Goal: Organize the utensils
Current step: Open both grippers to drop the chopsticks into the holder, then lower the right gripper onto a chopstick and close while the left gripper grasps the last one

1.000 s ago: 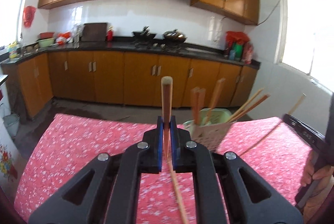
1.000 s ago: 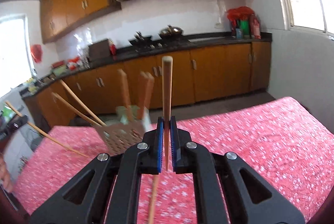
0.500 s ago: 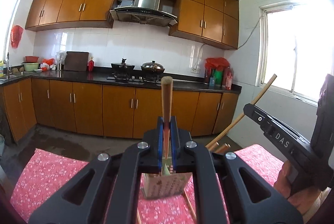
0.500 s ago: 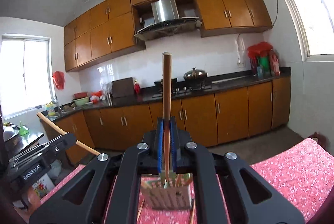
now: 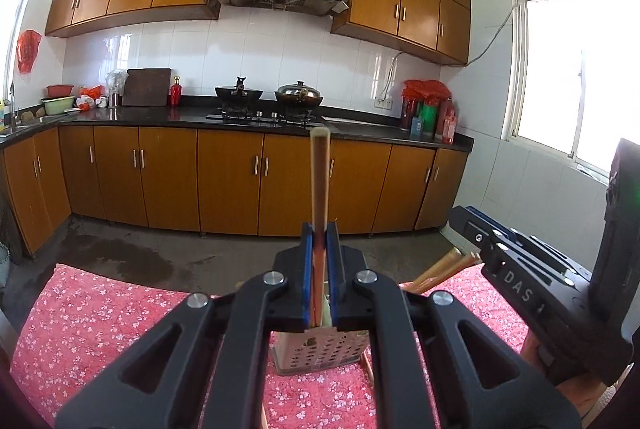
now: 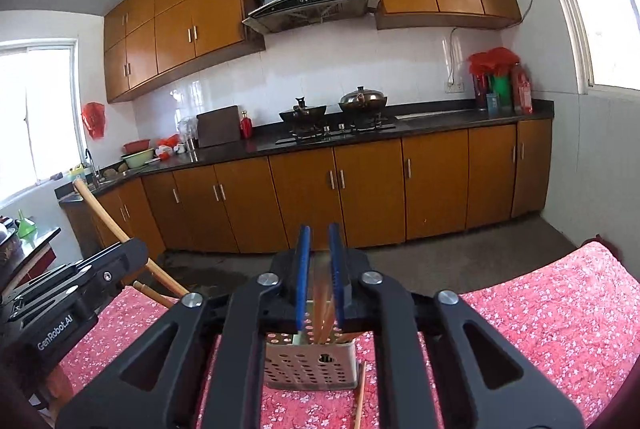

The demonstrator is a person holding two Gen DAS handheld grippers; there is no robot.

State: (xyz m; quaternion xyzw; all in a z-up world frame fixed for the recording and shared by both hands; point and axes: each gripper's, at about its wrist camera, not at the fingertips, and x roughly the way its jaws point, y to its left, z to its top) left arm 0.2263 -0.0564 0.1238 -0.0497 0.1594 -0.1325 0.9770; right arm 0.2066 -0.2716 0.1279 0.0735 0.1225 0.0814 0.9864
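Note:
My left gripper (image 5: 319,271) is shut on a wooden chopstick (image 5: 319,181) that stands upright between the blue pads, just above the perforated utensil holder (image 5: 320,353). My right gripper (image 6: 319,277) is open with nothing between its pads; several chopsticks (image 6: 323,313) stand blurred in the holder (image 6: 310,365) right below it. The right gripper also shows in the left wrist view (image 5: 520,277), with chopstick ends (image 5: 448,265) beside it. The left gripper shows in the right wrist view (image 6: 72,293), with its chopstick (image 6: 112,225) slanting up.
The holder stands on a table with a red floral cloth (image 5: 100,317). A loose chopstick (image 6: 360,397) lies on the cloth by the holder's right side. Kitchen cabinets and a counter with stove (image 5: 260,117) run along the far wall beyond a floor gap.
My right gripper has opened and its chopstick has dropped into the holder. Both grippers rose and tilted up from the table, then came over the holder. The left keeps its chopstick.

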